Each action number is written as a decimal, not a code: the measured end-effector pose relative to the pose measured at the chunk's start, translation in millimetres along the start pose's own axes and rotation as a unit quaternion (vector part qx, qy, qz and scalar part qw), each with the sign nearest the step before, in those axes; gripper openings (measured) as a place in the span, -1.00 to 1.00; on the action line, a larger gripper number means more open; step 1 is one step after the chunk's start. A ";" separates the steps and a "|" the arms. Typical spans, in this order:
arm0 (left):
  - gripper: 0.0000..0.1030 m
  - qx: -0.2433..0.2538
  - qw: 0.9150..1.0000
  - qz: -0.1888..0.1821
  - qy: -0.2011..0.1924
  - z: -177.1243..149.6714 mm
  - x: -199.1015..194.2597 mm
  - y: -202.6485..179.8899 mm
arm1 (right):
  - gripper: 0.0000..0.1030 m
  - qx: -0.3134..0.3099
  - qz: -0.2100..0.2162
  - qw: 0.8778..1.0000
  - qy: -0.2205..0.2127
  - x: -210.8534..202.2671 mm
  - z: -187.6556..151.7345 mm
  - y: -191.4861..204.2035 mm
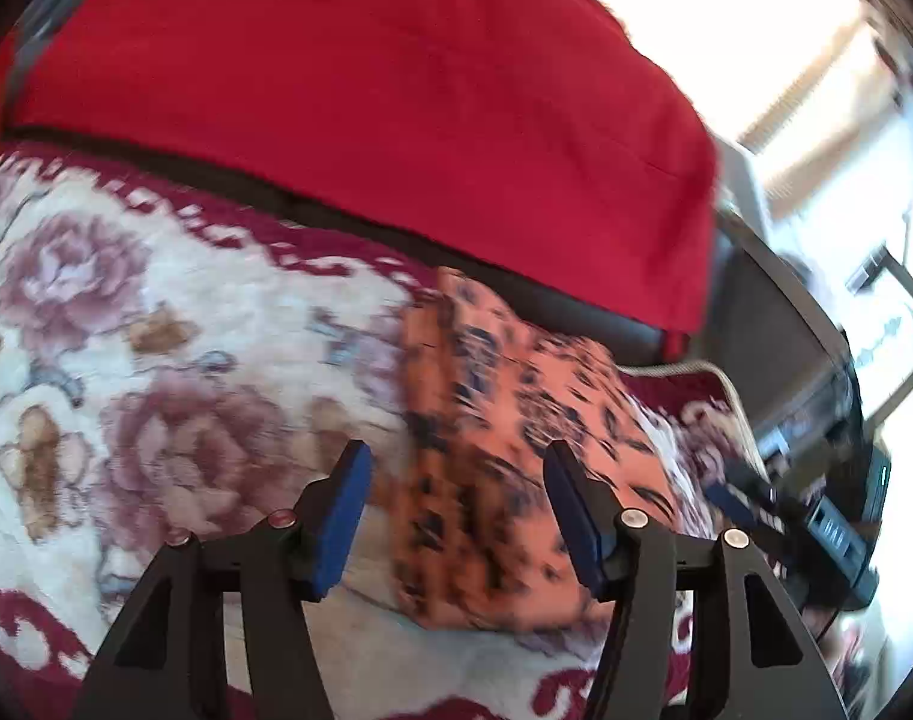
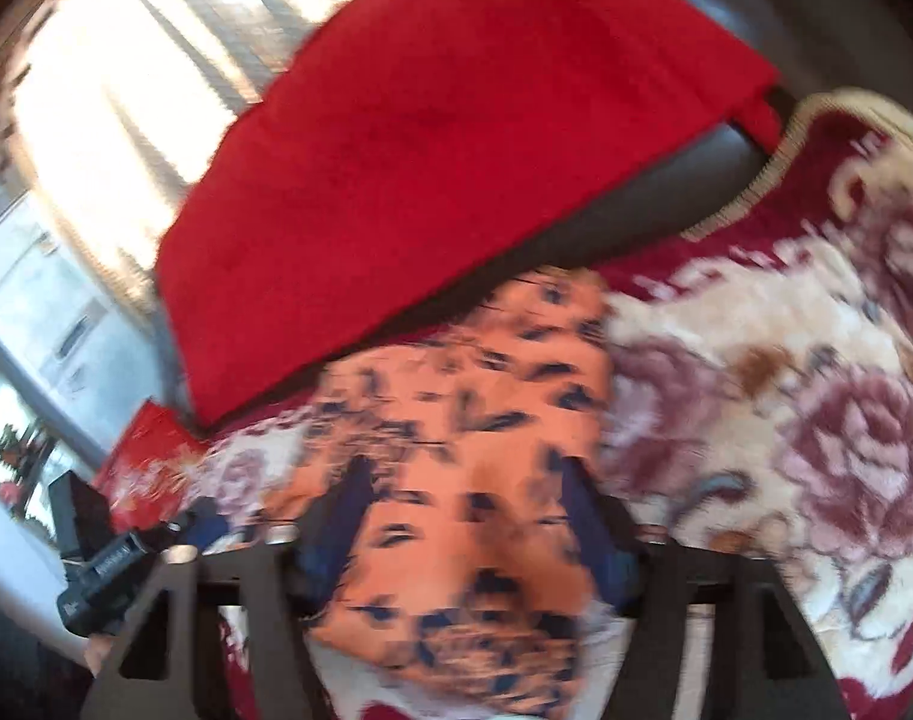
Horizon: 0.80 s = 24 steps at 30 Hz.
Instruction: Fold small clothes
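Note:
A small orange garment (image 1: 516, 420) with dark blue print lies folded on a floral blanket (image 1: 156, 312). In the left wrist view my left gripper (image 1: 459, 516) hovers over the garment's near left part. Its blue pads (image 1: 342, 516) stand well apart and press on nothing. In the right wrist view the same garment (image 2: 474, 420) fills the middle. My right gripper (image 2: 465, 522) is above its near edge, jaws wide, with cloth seen between them but not pinched. The view is blurred. The right gripper's body (image 1: 816, 516) shows at the right of the left wrist view.
A red cloth (image 1: 366, 90) (image 2: 456, 150) drapes over a dark sofa back (image 1: 756, 312) just behind the garment. The floral blanket (image 2: 786, 390) spreads to the sides. Bright windows (image 2: 126, 90) lie beyond. A red patterned item (image 2: 150, 462) sits at the lower left.

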<state>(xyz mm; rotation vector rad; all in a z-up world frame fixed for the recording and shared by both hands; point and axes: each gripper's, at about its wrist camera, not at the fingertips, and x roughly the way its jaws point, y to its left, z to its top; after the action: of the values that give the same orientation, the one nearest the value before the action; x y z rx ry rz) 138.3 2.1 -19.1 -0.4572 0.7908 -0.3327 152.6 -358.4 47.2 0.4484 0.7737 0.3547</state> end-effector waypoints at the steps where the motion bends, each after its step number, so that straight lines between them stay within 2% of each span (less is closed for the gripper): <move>1: 0.21 0.012 1.000 0.002 0.003 -5.9 6.8 -4.7 | 0.54 -0.011 0.008 1.000 0.014 8.2 -2.4 7.5; 2: 0.21 0.027 0.999 0.018 0.014 -11.1 19.5 -8.5 | 0.55 -0.012 0.008 1.000 0.027 17.8 -4.8 6.5; 3: 0.21 0.033 0.998 0.050 0.037 -18.4 33.9 -6.2 | 0.55 -0.006 0.005 0.999 0.050 29.0 -9.5 3.9; 4: 0.22 0.023 0.995 0.074 0.064 -26.0 48.7 1.9 | 0.55 0.006 0.000 0.997 0.075 41.2 -15.4 -0.8; 5: 0.22 0.008 0.994 0.073 0.080 -31.3 55.2 11.3 | 0.55 0.022 -0.007 0.995 0.093 52.2 -22.1 -7.3; 7: 0.26 -0.008 0.995 0.062 0.074 -35.9 53.6 18.1 | 0.55 0.020 -0.006 0.996 0.085 48.9 -20.9 -3.1; 12: 0.26 0.032 0.994 0.082 0.061 -38.3 48.1 7.6 | 0.55 -0.003 -0.004 0.998 0.061 46.0 4.9 12.0; 14: 0.29 0.034 0.994 0.087 0.059 -37.3 52.0 4.3 | 0.55 0.020 -0.007 0.998 0.058 55.5 20.4 2.3; 16: 0.35 0.038 0.993 0.094 0.056 -38.5 48.9 6.2 | 0.70 0.056 -0.030 0.996 0.062 71.6 29.6 -15.3; 17: 0.38 0.042 0.993 0.098 0.054 -38.8 49.2 4.9 | 0.72 0.082 -0.040 0.993 0.079 86.9 31.5 -30.1; 19: 0.41 0.047 0.992 0.103 0.053 -38.5 47.3 3.3 | 0.72 0.110 -0.033 0.990 0.086 95.8 31.6 -38.7; 22: 0.41 0.062 0.991 0.110 0.046 -37.0 44.5 -0.1 | 0.73 0.080 -0.011 0.995 0.061 77.4 34.6 -14.0; 24: 0.41 0.068 0.990 0.113 0.044 -37.3 43.8 -1.8 | 0.73 0.062 0.029 0.996 0.063 70.1 36.1 8.8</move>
<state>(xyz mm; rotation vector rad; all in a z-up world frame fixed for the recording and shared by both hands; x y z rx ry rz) 139.3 -29.1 -67.5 -0.2224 0.8907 -0.1951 224.5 -327.7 33.4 0.5701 0.9109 0.3927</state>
